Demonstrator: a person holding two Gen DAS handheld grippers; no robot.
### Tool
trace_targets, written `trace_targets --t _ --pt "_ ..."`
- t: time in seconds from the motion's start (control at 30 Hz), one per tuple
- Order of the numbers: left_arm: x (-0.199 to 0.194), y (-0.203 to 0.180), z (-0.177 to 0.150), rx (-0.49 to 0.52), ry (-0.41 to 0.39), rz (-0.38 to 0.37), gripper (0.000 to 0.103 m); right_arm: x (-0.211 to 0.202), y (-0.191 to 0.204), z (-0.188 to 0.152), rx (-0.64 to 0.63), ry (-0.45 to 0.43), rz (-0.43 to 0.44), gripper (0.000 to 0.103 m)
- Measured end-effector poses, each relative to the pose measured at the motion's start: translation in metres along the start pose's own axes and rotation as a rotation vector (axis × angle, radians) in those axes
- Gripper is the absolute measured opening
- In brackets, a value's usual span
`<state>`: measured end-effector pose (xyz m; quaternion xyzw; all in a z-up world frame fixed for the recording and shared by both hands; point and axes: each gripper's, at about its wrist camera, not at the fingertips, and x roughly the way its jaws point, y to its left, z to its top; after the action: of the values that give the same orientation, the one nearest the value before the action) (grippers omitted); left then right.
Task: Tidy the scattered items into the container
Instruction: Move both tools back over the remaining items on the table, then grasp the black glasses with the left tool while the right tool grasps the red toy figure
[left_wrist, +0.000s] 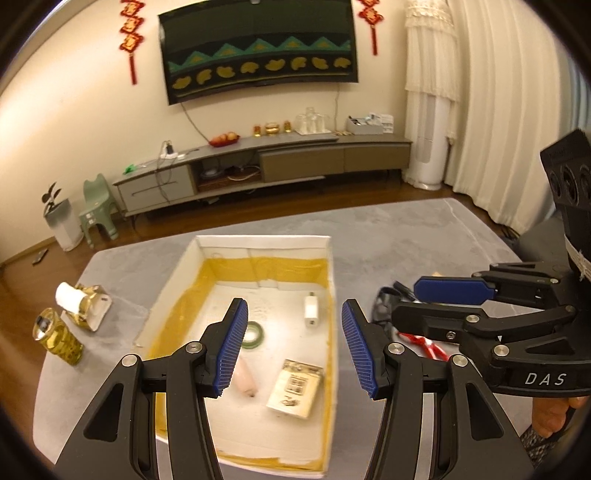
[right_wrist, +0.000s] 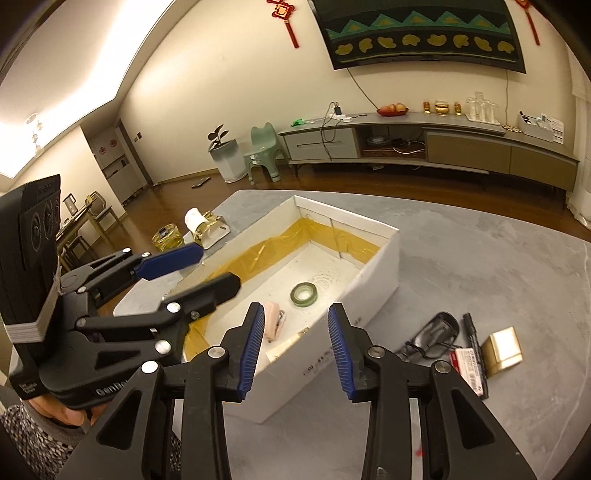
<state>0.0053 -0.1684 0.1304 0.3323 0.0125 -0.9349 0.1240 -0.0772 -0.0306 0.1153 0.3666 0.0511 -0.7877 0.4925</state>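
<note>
A white cardboard box (left_wrist: 334, 280) (right_wrist: 380, 269) with yellow tape inside stands on the grey table. In it lie a green tape roll (left_wrist: 254, 334) (right_wrist: 304, 294), a pink stapler (left_wrist: 244, 378) (right_wrist: 273, 323), a white charger (left_wrist: 311, 310) and a printed card (left_wrist: 295, 387). My left gripper (left_wrist: 293, 347) is open and empty above the box; it also shows in the right wrist view (right_wrist: 212, 267). My right gripper (right_wrist: 295, 352) is open and empty over the box's near wall. To the right of the box lie a black clip (right_wrist: 437, 330), a black marker (right_wrist: 472, 336), a red-white pack (right_wrist: 469, 365), a gold box (right_wrist: 504, 347) and red scissors (left_wrist: 424, 343).
A glass jar (left_wrist: 59, 338) (right_wrist: 168, 236) and a gold holder with a white roll (left_wrist: 83, 304) (right_wrist: 207, 225) stand left of the box near the table's edge. Beyond the table are a TV cabinet (left_wrist: 277, 162), a green stool (left_wrist: 98, 210) and curtains.
</note>
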Motion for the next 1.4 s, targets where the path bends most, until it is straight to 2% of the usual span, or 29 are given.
trace_targets --t 0.37,0.7,0.9,1.13,1.3,1.4 --pt "0.023 -0.046 -0.006 0.025 0.068 -0.082 0.056 -0.026 -0.036 -0.012 0.041 -0.017 -0.037 0.039" --pt "0.053 -0.085 -0.019 0.073 0.142 -0.113 0.056 -0.025 -0.079 -0.03 0.106 0.008 -0.083 0.04" --pt "0.079 -0.109 -0.03 0.11 0.195 -0.116 0.056 -0.01 -0.104 -0.044 0.135 0.061 -0.138 0.042" --pt "0.108 -0.126 -0.039 0.127 0.248 -0.113 0.056 -0.001 -0.122 -0.058 0.134 0.099 -0.153 0.043" --pt "0.131 -0.13 -0.045 0.127 0.288 -0.095 0.056 0.003 -0.129 -0.067 0.124 0.122 -0.173 0.049" --pt "0.145 -0.132 -0.047 0.125 0.31 -0.09 0.056 0.009 -0.135 -0.075 0.125 0.152 -0.171 0.049"
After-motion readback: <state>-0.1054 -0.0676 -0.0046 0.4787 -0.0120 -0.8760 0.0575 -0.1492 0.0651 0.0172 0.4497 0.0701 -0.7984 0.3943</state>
